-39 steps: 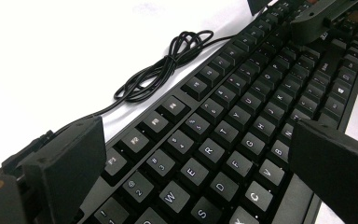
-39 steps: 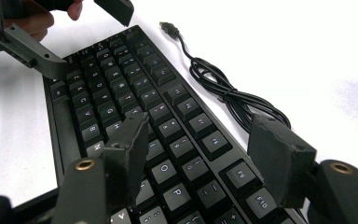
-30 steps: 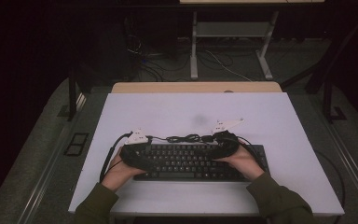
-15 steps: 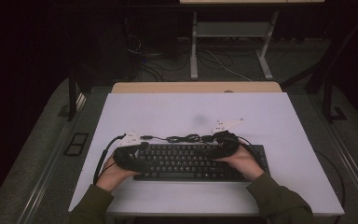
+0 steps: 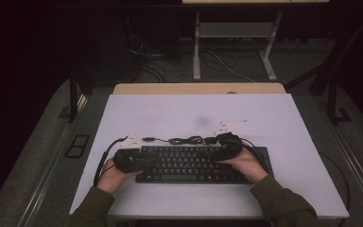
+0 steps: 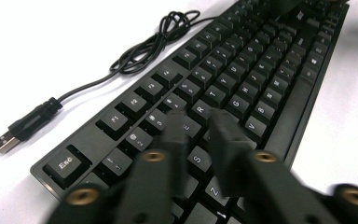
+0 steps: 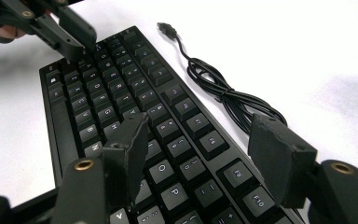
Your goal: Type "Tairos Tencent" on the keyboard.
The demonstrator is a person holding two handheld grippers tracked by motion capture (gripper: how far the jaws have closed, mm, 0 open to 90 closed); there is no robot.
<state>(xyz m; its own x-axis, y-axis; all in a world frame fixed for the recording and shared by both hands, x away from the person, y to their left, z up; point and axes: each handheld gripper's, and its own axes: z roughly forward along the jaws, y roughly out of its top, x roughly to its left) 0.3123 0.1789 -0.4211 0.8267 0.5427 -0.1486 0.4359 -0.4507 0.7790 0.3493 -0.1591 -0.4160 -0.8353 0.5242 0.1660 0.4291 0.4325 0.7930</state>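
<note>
Left gripper [image 6: 198, 133] just closed over keyboard [image 5: 189, 163] keys, nothing between; right gripper [image 7: 205, 154] open above keys; USB plug [image 6: 23, 128] beside keyboard, key legends readable up close.

The hand-held gripper [image 6: 200, 128], jaws nearly together, hovers over the black keyboard [image 6: 242, 79] beside its coiled cable [image 6: 154, 44].

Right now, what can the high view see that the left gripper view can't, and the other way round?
The high view adds the person's dark green sleeves and the grey floor round the table. The left gripper view adds readable keys, like the square black Esc key, and a close look at the left gripper, whose jaws have just been closing above the keys with nothing between them. Both share the long black keyboard, its coiled black cable and the white table.
</note>
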